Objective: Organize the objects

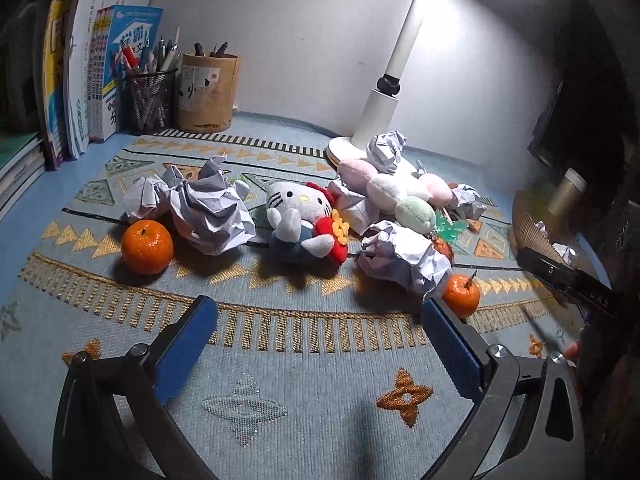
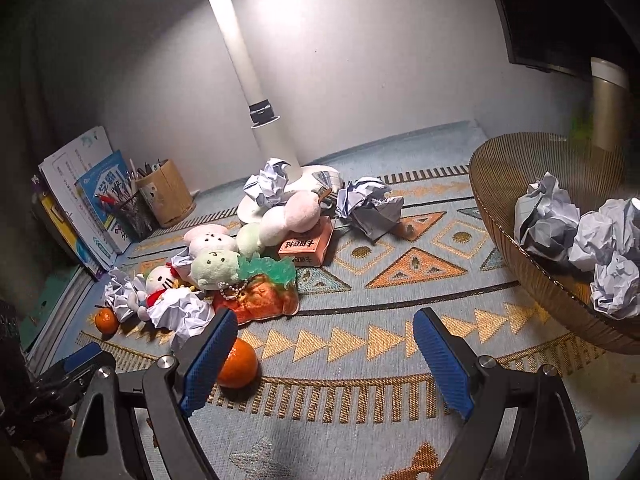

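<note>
Both grippers hang low over the patterned mat [image 1: 280,360] and hold nothing: the left gripper [image 1: 320,324] has its blue pads wide apart, and the right gripper [image 2: 326,344] is also spread open with only mat between its fingers. The things to organize lie in a loose band across the middle of the mat: crumpled paper balls [image 1: 208,212], a Hello Kitty plush [image 1: 300,220], a pile of pastel plush dumplings [image 1: 392,192] near the lamp base [image 1: 344,148], and two tangerines. The wire bowl [image 2: 500,216] at the right already holds several paper balls [image 2: 580,240], so I judge that the paper is being collected there. The small tangerine [image 2: 238,364] sits just beside the left finger of the right gripper; a sideways move could knock it, and it would probably roll away. The near paper ball [image 1: 404,256] lies against the plush pile and a carrot-shaped toy [image 2: 260,300], so a careless pinch could catch a keychain or drag a neighbour with it. Paper is light and springy, so a weak grip may let it drop short of the bowl rim. The Hello Kitty plush lies on its back, its long axis running from far-left to near-right, head toward the far left. The paper balls and tangerines are roundish and have no clear long axis
</note>
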The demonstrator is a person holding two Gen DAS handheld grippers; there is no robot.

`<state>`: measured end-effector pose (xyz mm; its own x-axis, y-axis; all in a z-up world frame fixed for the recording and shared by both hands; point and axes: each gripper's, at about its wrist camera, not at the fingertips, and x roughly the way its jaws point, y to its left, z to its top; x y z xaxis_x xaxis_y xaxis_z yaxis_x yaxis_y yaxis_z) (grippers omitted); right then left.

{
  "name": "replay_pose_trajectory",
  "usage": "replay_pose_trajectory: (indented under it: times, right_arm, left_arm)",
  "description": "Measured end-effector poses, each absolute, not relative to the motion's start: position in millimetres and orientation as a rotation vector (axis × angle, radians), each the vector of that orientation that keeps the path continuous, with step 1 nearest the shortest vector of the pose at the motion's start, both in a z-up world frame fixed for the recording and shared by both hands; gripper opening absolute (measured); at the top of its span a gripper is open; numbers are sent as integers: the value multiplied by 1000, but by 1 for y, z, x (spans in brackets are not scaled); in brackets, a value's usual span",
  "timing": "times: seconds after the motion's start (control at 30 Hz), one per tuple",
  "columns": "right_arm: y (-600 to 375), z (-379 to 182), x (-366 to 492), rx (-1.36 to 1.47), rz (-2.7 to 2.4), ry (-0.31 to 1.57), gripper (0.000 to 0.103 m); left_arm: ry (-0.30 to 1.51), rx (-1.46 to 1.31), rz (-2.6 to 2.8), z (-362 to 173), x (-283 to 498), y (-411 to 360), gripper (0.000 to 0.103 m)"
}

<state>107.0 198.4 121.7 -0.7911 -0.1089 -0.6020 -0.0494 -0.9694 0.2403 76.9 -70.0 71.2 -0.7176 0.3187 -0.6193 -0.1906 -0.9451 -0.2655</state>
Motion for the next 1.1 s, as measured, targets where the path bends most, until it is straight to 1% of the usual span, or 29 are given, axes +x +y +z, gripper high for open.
replay_pose_trajectory:
  times: [0.1,0.17,0.27,0.37,0.47,0.63,0.7,0.73,0.8,0.83,0.93,1.0,1.1]
  right_arm:
    - [195,122,108,1002,-2934,-353,89]
    - [195,121,106,1015,-2931,-350,89]
    - [198,117,103,1056,-2889,-394,89]
    - [204,116,104,1051,-2877,-444,89]
    - [205,115,103,1056,-2872,-462,89]
    - [203,116,104,1053,-2909,-440,89]
    - [204,119,105,1042,-2928,-436,85]
    - [205,120,104,1061,-2935,-424,79]
    - [204,128,94,1126,-2957,-368,76]
    - [206,135,86,1130,-2943,-375,75]
    - [214,156,51,1101,-2892,-488,75]
    - [218,158,23,1137,-2922,-525,75]
    - [220,141,-17,1255,-2931,-550,75]
  left_arm:
    - [-309,-984,2671,72,79,-76,102]
    - [-369,-951,2693,74,82,-84,102]
    - [-461,-934,2673,73,82,-96,102]
    - [-465,-947,2649,72,79,-95,102]
    - [-405,-935,2672,74,82,-88,102]
    - [-294,-936,2700,77,85,-78,102]
    - [-270,-954,2694,82,82,-75,101]
    - [-264,-962,2668,89,77,-73,101]
    - [-214,-930,2642,114,65,-66,101]
    - [-174,-904,2638,128,57,-59,101]
    - [-31,-918,2585,156,10,-22,101]
    - [39,-933,2534,158,-30,4,102]
    - [93,-1073,2484,139,-97,38,101]
